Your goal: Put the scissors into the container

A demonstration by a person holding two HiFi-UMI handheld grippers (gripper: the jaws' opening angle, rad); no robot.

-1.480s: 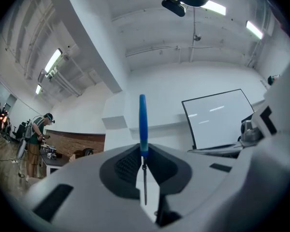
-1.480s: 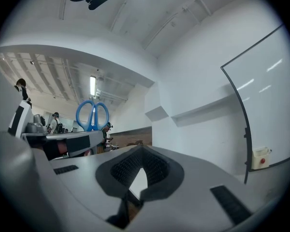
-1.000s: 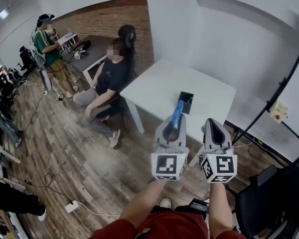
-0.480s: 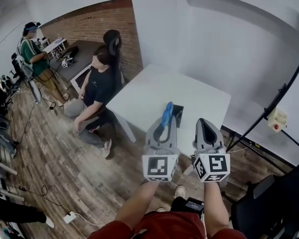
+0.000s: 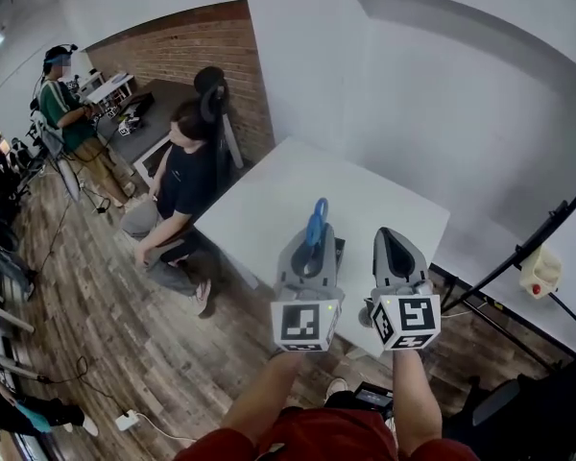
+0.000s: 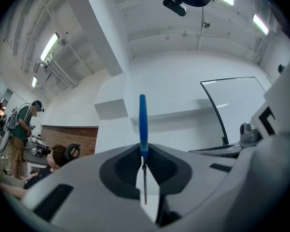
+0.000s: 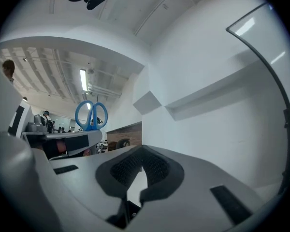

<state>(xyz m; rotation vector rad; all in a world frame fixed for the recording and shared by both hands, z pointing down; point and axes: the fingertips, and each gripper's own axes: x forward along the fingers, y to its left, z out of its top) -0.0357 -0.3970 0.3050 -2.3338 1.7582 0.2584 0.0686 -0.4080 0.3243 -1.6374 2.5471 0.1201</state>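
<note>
Holding the scissors by the blades, the left gripper has its jaws clamped on the thin metal. The blue handle loops stick out past the tips, up & away from the person. In the left gripper view the blades run edge-on between the pads, so it's a flat pinch, prob. chosen so they can't twist. With the loops leading, they'd likely go in handle-first unless the wrist tips over.

The container, dark & open-topped, sits on the white table at its near edge, just beyond the left gripper & mostly hidden by it. The scissors are in the air, not in it yet.

The right gripper is just right of the left one, not touching it. Its jaws are together w/ nothing between, prob. only a spare here.
</note>
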